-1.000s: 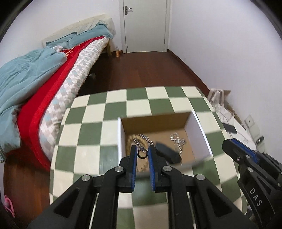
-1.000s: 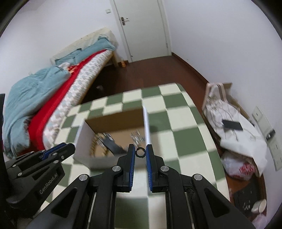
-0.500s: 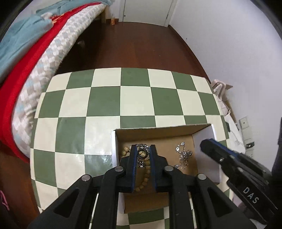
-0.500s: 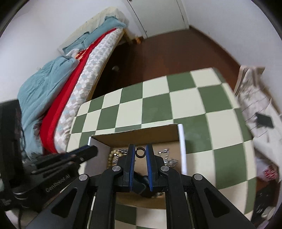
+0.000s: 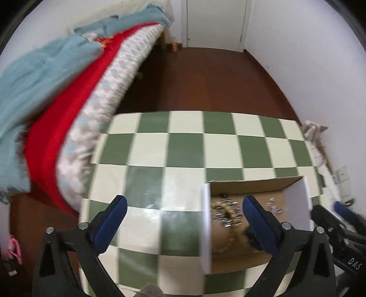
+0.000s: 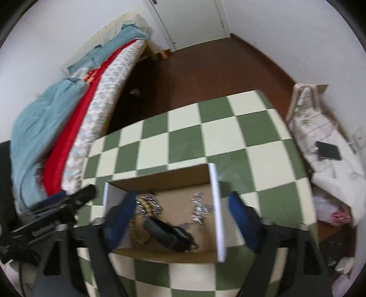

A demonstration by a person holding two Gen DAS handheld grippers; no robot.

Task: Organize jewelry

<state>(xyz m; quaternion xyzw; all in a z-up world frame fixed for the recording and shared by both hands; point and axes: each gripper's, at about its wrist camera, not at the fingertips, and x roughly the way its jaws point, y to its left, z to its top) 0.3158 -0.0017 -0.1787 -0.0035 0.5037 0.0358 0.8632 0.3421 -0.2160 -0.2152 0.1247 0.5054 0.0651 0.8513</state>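
Both claws, left claw (image 5: 183,219) and right claw (image 6: 180,210), have just been opening and are released, nothing between the jaws, presumably to drop rings into the cardboard box (image 6: 216,205) at 12 o'clock. Bead bracelet (image 5: 225,211) is shown by both views; the black item (image 6: 170,235) is shown clearly only by the right. Checkered worktop (image 5: 185,146) lies beyond.

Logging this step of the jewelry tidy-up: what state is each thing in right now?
left gripper: open, nothing between the fingers.
right gripper: open, nothing between the fingers.
cardboard box: open-topped, on the checkered table.
bead bracelet: lying in the box.
door: shut.
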